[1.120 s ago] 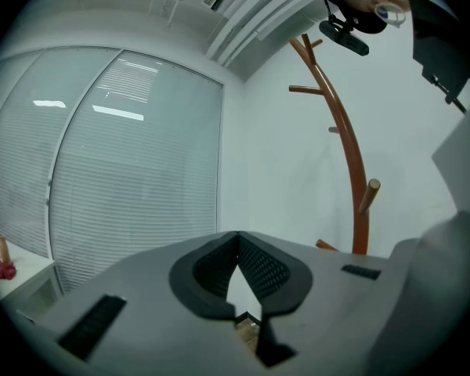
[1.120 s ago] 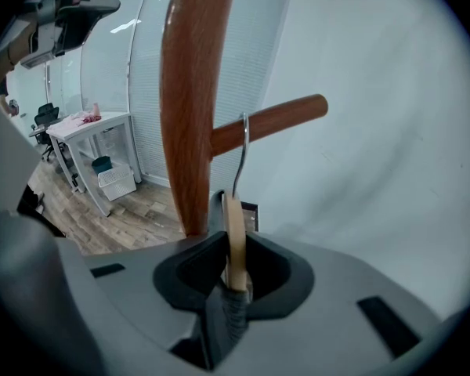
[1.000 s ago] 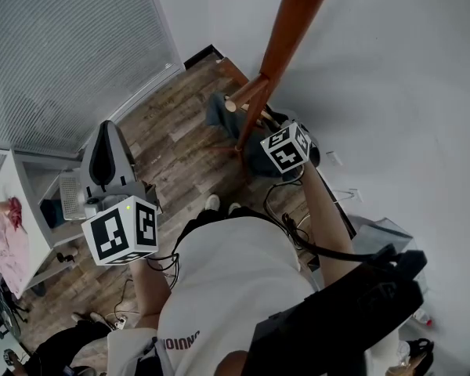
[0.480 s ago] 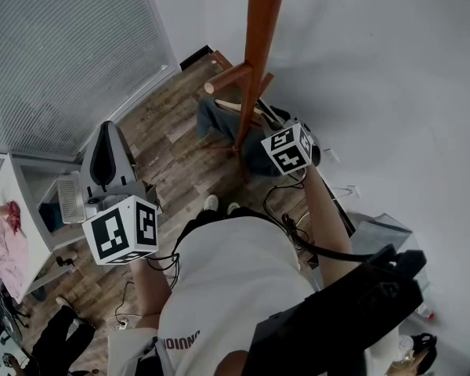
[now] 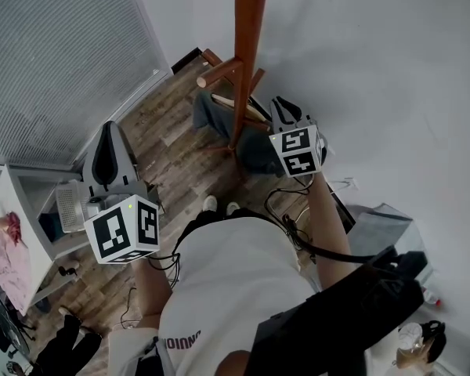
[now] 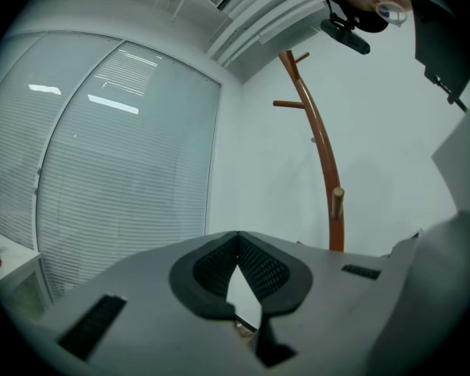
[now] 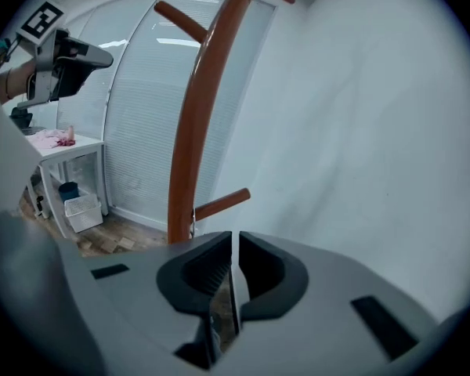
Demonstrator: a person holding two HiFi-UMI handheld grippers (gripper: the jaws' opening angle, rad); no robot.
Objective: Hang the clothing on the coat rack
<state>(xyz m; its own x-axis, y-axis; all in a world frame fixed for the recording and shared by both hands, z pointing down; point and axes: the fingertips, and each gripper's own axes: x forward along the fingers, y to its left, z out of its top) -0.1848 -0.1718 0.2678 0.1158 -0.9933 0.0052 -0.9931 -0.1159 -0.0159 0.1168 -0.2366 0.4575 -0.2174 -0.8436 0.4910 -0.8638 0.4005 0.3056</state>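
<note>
The wooden coat rack (image 5: 244, 53) stands by the white wall, its pole and pegs (image 7: 189, 131) showing in both gripper views. Dark blue-grey clothing (image 5: 211, 116) lies heaped at the rack's foot on the wood floor. My right gripper (image 5: 283, 112) hangs just right of the pole, above the heap. Its jaws are closing to a thin slit with nothing between them (image 7: 235, 237). My left gripper (image 5: 111, 131) is held out at the left, far from the rack. Its tips meet and hold nothing (image 6: 236, 237).
A white table (image 5: 16, 210) with a pink item and a basket (image 5: 66, 202) stands at the left by the window blinds (image 5: 55, 53). Cables trail on the floor near my feet. Another person's legs (image 5: 70, 343) show at bottom left.
The head view has swung so the pole now stands upright at centre. My right gripper has shifted slightly right and up beside it. The left gripper has stayed put.
</note>
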